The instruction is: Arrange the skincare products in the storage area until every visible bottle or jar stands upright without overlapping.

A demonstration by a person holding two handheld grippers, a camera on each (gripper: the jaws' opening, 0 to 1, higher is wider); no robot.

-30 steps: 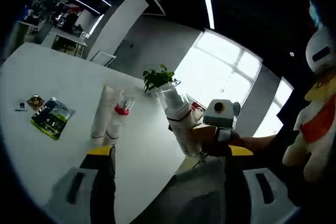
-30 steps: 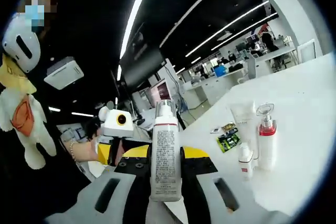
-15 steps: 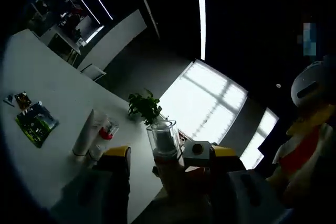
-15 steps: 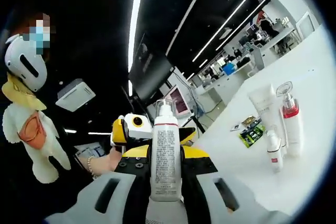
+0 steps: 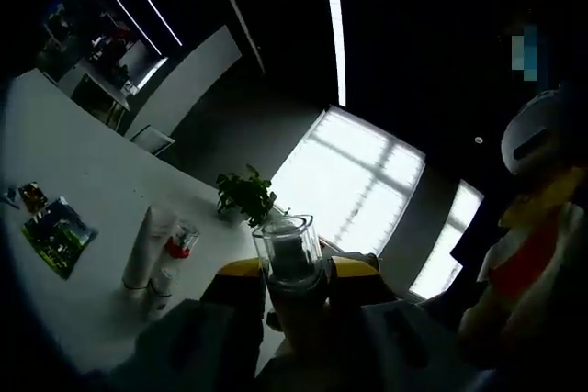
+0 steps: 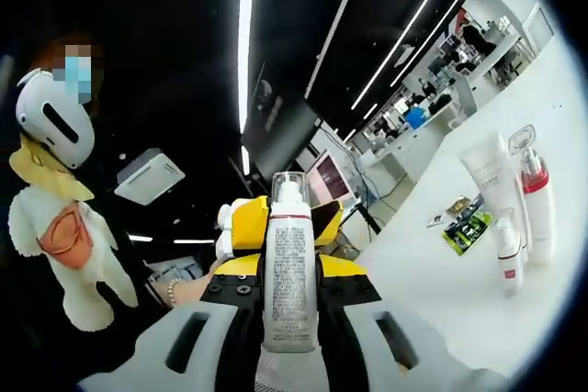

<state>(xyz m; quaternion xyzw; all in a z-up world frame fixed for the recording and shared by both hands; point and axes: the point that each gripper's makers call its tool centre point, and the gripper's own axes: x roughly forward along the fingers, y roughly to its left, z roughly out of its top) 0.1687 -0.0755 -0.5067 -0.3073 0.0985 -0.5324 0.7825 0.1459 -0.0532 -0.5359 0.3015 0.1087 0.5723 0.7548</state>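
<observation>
Now the right tongs (image 6: pixel 289 305) clench the spray bottle (image 6: pixel 289 273) upright, the standing tube (image 6: pixel 491 181) well right on the surface (image 6: pixel 441 291); left tongs' (image 5: pixel 289 296) state unclear.

On the worktop (image 6: pixel 478 291) a tube (image 6: pixel 490 174), a pump bottle (image 6: pixel 536 199) and a small bottle (image 6: pixel 507 256) stand close together, sachets (image 6: pixel 467 223) just left, a plant (image 5: pixel 243 196) at the far edge.

White bottle (image 6: pixel 289 286), red-collared pump bottle (image 6: pixel 537 210), white table (image 6: pixel 478 291).
</observation>
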